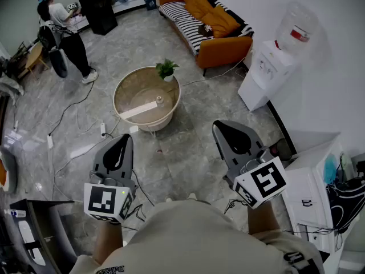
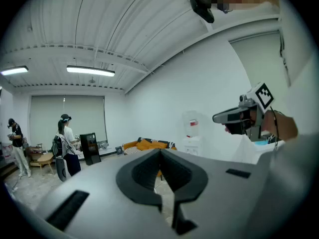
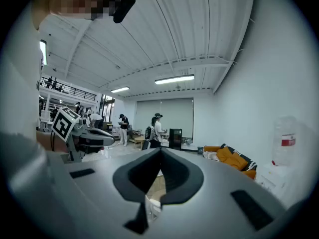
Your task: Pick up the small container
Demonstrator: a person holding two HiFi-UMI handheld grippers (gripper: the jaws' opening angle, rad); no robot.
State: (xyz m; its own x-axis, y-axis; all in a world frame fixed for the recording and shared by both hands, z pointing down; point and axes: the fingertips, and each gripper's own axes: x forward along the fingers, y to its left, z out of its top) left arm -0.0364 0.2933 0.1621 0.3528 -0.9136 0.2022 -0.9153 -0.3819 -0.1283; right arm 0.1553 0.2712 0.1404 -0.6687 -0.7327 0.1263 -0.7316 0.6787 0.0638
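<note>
In the head view a round beige table (image 1: pixel 122 90) stands on the floor well ahead of me. On it sit a small clear container (image 1: pixel 160 100), a white strip (image 1: pixel 138 110) and a potted plant (image 1: pixel 166 68). My left gripper (image 1: pixel 124 137) is held low at the left, jaws together and nothing between them. My right gripper (image 1: pixel 219 124) is at the right, also shut and empty. Both point roughly level toward the table, far short of it. The left gripper view shows its closed jaws (image 2: pixel 160 151) and the right gripper view its own (image 3: pixel 160 150); the container is not visible in either.
An orange sofa (image 1: pixel 212 24) stands at the back, a water dispenser (image 1: pixel 271 67) by the right wall and a white cabinet (image 1: pixel 311 196) near my right. A person (image 1: pixel 65 33) stands by a black cabinet (image 1: pixel 97 7) at the far left. Cables (image 1: pixel 85 147) trail across the floor.
</note>
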